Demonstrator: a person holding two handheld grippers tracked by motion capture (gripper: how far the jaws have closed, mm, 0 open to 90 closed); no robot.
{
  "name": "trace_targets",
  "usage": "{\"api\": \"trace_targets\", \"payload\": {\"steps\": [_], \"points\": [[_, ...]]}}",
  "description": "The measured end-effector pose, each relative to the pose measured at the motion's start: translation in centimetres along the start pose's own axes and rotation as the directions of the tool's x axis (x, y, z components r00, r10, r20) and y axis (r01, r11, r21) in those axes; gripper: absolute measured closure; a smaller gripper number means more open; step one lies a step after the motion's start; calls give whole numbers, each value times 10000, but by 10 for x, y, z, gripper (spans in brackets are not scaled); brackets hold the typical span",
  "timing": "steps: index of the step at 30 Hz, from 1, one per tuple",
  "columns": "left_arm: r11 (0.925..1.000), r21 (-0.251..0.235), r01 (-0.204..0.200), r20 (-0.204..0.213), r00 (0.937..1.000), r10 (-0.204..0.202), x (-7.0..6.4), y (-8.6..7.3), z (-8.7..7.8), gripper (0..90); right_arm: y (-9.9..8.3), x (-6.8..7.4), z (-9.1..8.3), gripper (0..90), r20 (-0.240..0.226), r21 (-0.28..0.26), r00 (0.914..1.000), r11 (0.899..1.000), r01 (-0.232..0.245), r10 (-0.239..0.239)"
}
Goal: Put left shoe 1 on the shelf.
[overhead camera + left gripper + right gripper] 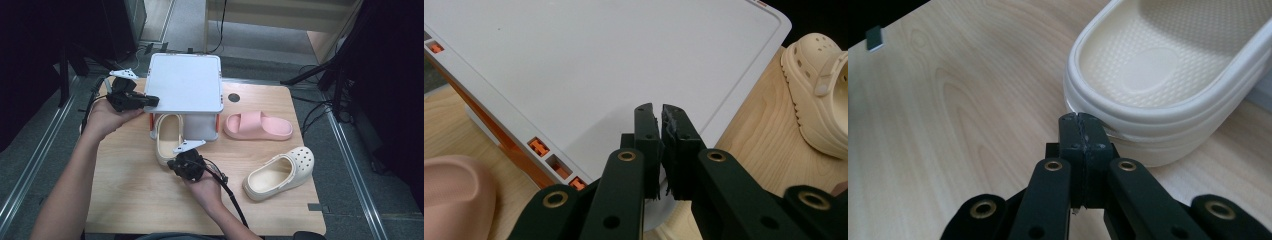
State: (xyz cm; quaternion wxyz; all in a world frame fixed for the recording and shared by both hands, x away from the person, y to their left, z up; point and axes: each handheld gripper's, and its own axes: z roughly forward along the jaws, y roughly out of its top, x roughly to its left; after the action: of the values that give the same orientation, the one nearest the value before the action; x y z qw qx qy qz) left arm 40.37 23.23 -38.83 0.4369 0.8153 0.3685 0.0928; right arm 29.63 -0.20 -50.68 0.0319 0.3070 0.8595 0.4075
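A grey-white shelf rack (186, 82) on orange posts stands at the back middle of the table. One cream clog (167, 134) lies half under it, heel toward me. My right gripper (172, 164) is shut, and its tips (1081, 121) touch that clog's heel (1168, 85) at the sole edge without holding it. My left gripper (154, 101) hovers at the rack's left edge; its jaws (660, 117) are shut over the rack's top (589, 65) with nothing between them. A second cream clog (280, 172) lies at the right, also seen in the left gripper view (819, 95).
A pink slide sandal (257, 126) lies right of the rack, its toe at the lower left of the left gripper view (449, 192). The wooden table (130, 195) has a round black hole (233, 97) behind the sandal and a small grey tab (315, 206) near the front right.
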Motion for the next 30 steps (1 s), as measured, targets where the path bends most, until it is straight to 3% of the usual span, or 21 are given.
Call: {"api": "trace_targets", "payload": {"steps": [8, 13, 15, 21, 28, 30], "points": [[10000, 49, -16, 4, 10000, 15, -1, 0, 0, 856, 10, -13, 14, 900, 475, -210, 9986, 9995, -215, 225], [10000, 36, -9, 16, 10000, 9, -1, 0, 0, 855, 20, -22, 24, 900, 324, -349, 9968, 9968, -719, 731], [10000, 11, 16, 38, 10000, -16, 0, 0, 0, 856, 25, -23, 28, 900, 275, -467, 9970, 9964, -712, 725], [10000, 10, 38, 80, 10000, -38, 0, 0, 0, 857, 38, -24, 43, 895, 810, -543, 9964, 9983, -205, 249], [10000, 6, -6, 76, 10000, 6, 0, 0, 0, 856, 47, -32, 53, 895, 921, -669, 9951, 9973, -300, 362], [10000, -11, -16, 61, 10000, 16, 0, 0, 0, 856, 49, -32, 55, 895, 1051, -607, 9943, 9981, -136, 199]]}}
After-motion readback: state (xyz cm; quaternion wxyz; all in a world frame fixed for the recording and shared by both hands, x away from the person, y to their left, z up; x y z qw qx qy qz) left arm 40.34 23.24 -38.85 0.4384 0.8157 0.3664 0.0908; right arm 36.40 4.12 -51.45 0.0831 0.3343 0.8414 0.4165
